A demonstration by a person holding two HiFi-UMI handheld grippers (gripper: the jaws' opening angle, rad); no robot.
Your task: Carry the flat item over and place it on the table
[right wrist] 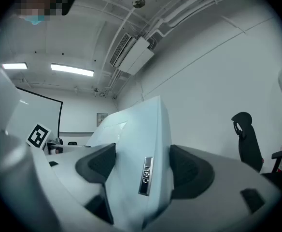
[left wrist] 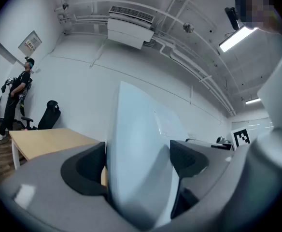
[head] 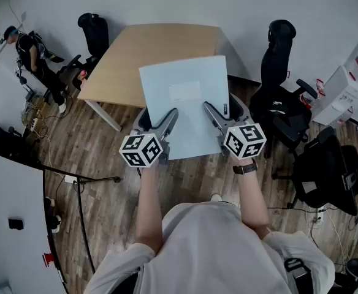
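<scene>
A flat pale-blue panel [head: 185, 100] is held in the air over the wood floor, its far edge reaching above the near edge of the light wooden table [head: 148, 57]. My left gripper [head: 168, 120] is shut on its near left part and my right gripper [head: 214, 116] on its near right part. In the left gripper view the panel [left wrist: 136, 144] stands edge-on between the dark pads [left wrist: 85, 168] of the left gripper [left wrist: 138, 162]. In the right gripper view the panel [right wrist: 136, 129], with a small metal tag [right wrist: 146, 175], fills the jaws of the right gripper [right wrist: 142, 170].
Black office chairs stand at the table's far left [head: 94, 32] and to the right [head: 280, 72]. A person [head: 35, 60] stands at the far left. White cartons [head: 344, 87] are at the right, and a stand with cables [head: 75, 179] lies on the floor at the left.
</scene>
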